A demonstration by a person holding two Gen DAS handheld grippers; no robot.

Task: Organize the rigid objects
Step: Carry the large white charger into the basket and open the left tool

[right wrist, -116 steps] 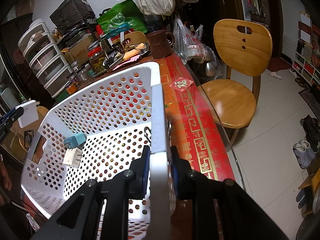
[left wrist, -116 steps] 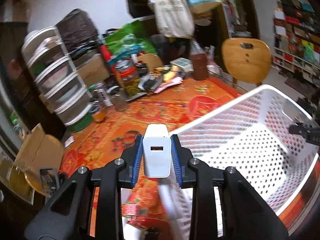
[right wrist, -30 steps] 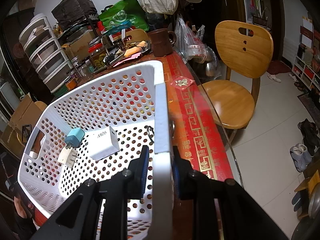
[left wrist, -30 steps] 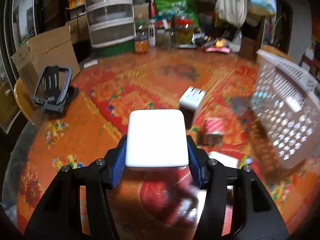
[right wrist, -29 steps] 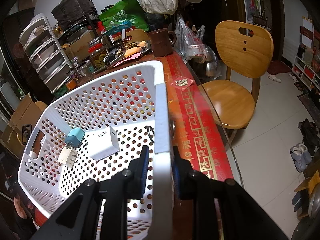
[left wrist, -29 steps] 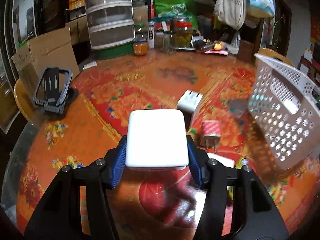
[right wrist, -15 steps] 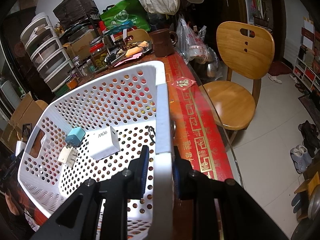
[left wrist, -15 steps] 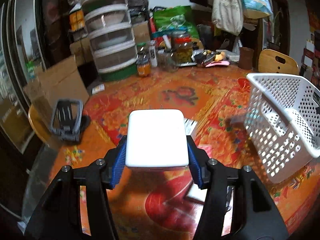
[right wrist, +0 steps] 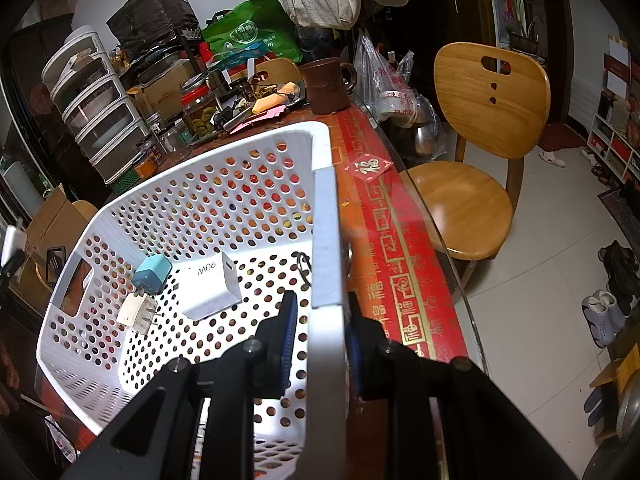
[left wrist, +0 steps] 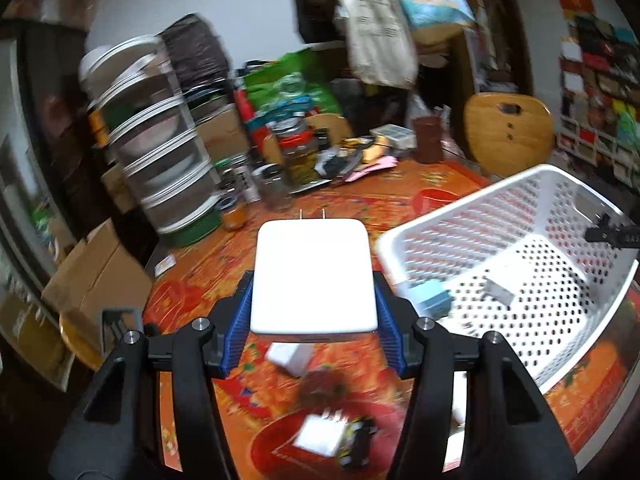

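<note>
White plastic of a flat charger (left wrist: 314, 276) is pinched in the left hand-held gripper (left wrist: 314, 322), prongs pointing forward, held above the surface (left wrist: 280, 216). To its right lies the basket (left wrist: 560, 344), open side up, its rim clamped by the right hand-held gripper (right wrist: 320, 330). Open floor remains beside the chargers inside (right wrist: 210, 286).

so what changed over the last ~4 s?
The left hand-held gripper let a slim white charger go into the white basket, where the 90W charger now lies, then took hold of a wide white charger and lifted it toward the basket. Unchanged: right hand-held gripper clamped on the rim; blue charger inside.
</note>
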